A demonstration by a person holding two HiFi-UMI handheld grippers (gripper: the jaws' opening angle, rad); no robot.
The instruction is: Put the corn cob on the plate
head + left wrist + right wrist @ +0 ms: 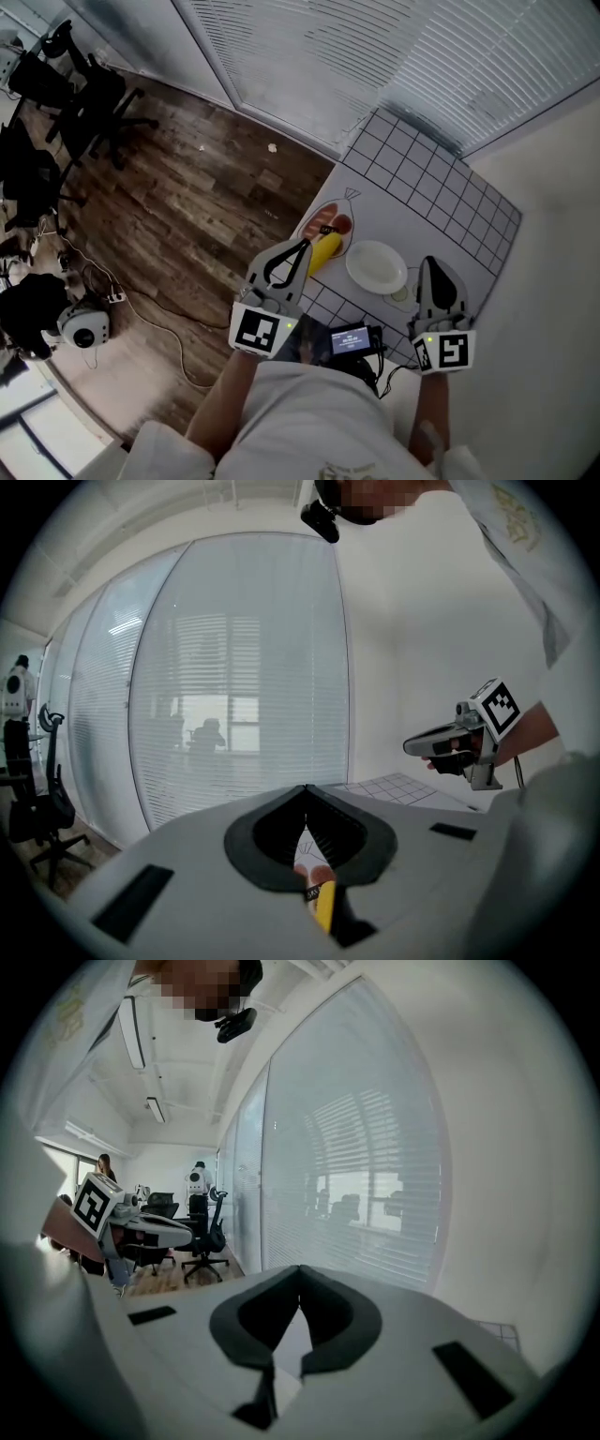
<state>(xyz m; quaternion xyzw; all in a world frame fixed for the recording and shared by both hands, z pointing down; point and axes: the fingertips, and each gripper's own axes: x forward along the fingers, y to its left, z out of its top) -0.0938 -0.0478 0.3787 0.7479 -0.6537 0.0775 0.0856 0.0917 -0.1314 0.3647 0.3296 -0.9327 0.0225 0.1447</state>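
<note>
Looking down at a smooth, round white plate [377, 266] on a flat white mat [441, 187] ruled with a black grid. Can spot the corn cob [325, 253] just left of the plate, off it, lying on the mat: stubby, tapered, bright yellow. A bit past the cob, still on the plate's left, seeing two glossy reddish sausage-looking bits [329, 224] inside a drawn oval. Can't say exactly what those are.

Got the left gripper [304, 246] hanging left of the plate with its pointed grey tip over the cob; can't tell if touching. Pinched closed with nothing clamped, just a peek of yellow cob through the dark-padded teardrop gap behind the tips. Same deal with the right gripper [430, 264], just right of the plate: matte grey shell, black rubbery lining, squeezed together on nothing.

Off the mat, well left of the plate: dark wood-plank floor [187, 216] and spindly black office chairs [98, 108]. Behind the plate, ribbed white blinds [309, 56].
</note>
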